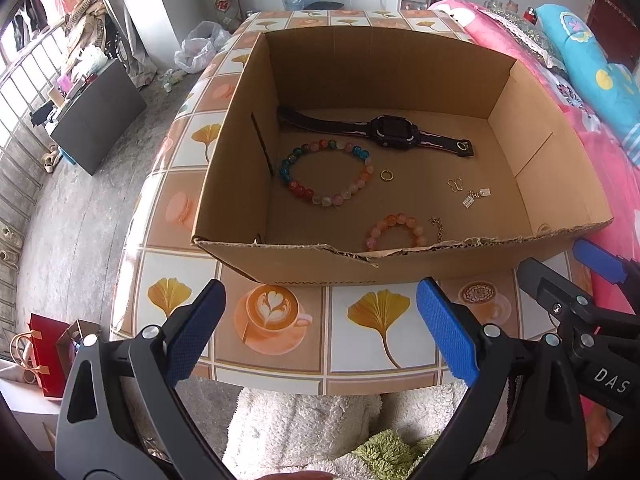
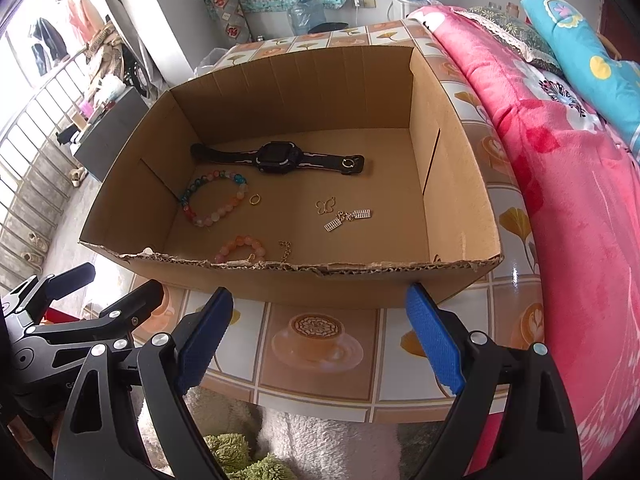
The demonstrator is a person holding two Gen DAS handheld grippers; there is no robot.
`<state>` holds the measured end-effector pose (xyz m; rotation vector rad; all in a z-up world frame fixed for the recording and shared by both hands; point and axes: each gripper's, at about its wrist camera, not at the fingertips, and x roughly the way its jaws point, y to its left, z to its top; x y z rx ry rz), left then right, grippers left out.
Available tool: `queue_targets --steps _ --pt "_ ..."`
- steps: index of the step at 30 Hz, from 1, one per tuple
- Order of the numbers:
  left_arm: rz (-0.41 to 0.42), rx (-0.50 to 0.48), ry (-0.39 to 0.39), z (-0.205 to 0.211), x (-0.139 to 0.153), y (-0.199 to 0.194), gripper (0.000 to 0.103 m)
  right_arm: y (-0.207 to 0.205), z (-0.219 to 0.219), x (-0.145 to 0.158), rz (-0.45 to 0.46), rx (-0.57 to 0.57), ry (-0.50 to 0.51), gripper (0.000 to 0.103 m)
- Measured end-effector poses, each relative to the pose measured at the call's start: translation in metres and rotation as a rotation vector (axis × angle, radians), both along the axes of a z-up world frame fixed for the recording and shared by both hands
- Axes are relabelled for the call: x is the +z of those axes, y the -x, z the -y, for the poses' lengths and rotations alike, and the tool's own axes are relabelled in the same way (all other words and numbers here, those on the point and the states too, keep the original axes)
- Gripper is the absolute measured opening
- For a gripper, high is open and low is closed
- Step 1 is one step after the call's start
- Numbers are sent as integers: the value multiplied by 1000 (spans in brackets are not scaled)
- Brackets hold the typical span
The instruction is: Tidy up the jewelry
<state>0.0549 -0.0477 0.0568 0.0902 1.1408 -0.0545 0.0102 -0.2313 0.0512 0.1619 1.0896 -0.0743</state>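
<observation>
I hold my left gripper (image 1: 320, 324) and my right gripper (image 2: 318, 338) side by side over the near edge of the table (image 1: 352, 364), both with jaws spread wide and nothing between the blue pads. Just ahead of them sits an open cardboard box (image 1: 320, 266) on the tiled cloth, its near rim torn and ragged. All the jewelry lies on the box floor. A black watch (image 1: 394, 131) stretches flat across the far part, strap laid out to both sides. Nearer and toward the left wall rests a multicolored bead bracelet (image 1: 326, 172), with a small gold ring (image 1: 386, 175) just beside its right edge. Right of the ring lie a gold butterfly-shaped piece (image 2: 325, 205) and two small silver charms (image 2: 348, 218), close together. Near the front wall sits a pink-orange bead bracelet (image 1: 394, 232), partly hidden by the rim, with a thin gold chain (image 1: 438, 229) just beside it. A pink blanket (image 2: 560, 184) lies along the table's right side
</observation>
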Motion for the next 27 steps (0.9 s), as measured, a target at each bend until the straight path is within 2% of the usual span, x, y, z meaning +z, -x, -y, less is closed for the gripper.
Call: queue_targets --steps 27 --pt "-21 7 28 -3 -3 -3 93 -2 -1 0 -18 -4 -5 86"
